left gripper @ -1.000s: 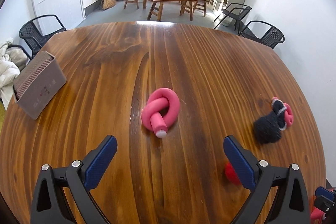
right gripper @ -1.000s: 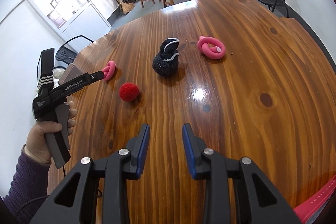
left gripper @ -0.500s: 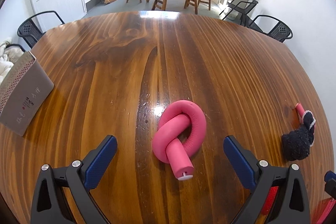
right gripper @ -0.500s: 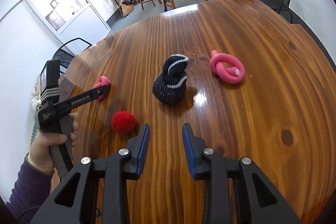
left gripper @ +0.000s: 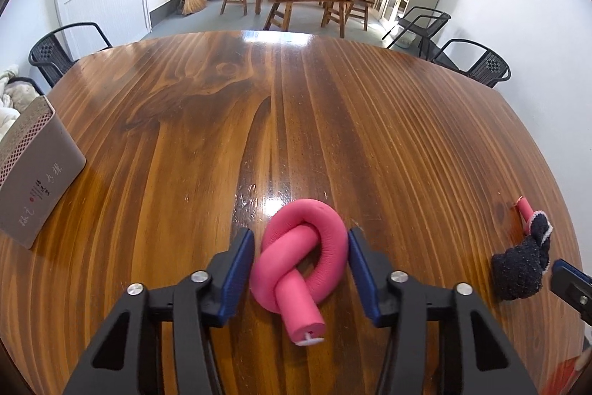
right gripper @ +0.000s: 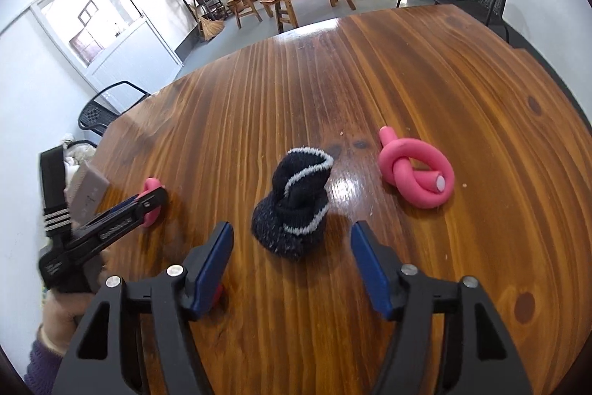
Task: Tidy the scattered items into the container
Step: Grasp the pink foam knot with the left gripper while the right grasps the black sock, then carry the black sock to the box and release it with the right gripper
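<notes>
Closing on the knot (left gripper: pixel 299 258) is where I could slip first. My left gripper (left gripper: pixel 299 236) has just been drawing its jaws in, and they now stand narrow, a pad touching each side of the pink foam loop, which lies on the bench (left gripper: pixel 296 117) in the near middle. Foam gives: squeeze too lightly and the loop may squirm out as I lift; catch only one strand and the knot could swing and drop short of the box (left gripper: pixel 37 173), far off at the left edge.

My right gripper (right gripper: pixel 288 232) has just been opening its jaws; they stand wide, holding nothing, the near part of the sock (right gripper: pixel 292 210) between their tips without contact. A shallow bite might take only the white-trimmed cuff, and the roll would likely unfurl and trail.

A red ball (right gripper: pixel 219 293) peeps from behind the left-hand jaw of that gripper. Nudged, it may roll off the bench. Both hands work close together, so swinging left at once risks a clash. The other knot (right gripper: pixel 414 169) lies right, untouched.
</notes>
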`<state>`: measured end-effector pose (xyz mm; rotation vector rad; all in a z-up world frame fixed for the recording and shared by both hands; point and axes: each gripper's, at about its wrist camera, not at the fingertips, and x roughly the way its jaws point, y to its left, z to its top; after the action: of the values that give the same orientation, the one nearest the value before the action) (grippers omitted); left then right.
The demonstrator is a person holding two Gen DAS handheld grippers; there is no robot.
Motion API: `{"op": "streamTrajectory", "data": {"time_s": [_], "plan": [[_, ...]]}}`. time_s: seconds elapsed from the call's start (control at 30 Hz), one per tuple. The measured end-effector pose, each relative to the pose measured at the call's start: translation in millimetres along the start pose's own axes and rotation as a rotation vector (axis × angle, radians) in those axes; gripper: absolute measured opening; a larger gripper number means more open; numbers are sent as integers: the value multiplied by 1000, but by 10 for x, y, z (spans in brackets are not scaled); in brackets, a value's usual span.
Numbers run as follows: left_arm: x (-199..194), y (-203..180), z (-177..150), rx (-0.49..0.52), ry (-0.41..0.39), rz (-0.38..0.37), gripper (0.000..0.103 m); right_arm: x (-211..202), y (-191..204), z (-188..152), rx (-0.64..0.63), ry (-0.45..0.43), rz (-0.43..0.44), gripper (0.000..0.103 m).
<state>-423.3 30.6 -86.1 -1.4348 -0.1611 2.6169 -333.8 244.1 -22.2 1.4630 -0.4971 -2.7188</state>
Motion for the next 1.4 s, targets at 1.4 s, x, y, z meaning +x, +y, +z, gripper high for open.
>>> {"op": "streamTrajectory", "data": {"time_s": [1.4], "plan": [[-2552,-2658,-2028,316,40,-375,52,-2960,-1906,-1978,184,-115,-281,43]]}}
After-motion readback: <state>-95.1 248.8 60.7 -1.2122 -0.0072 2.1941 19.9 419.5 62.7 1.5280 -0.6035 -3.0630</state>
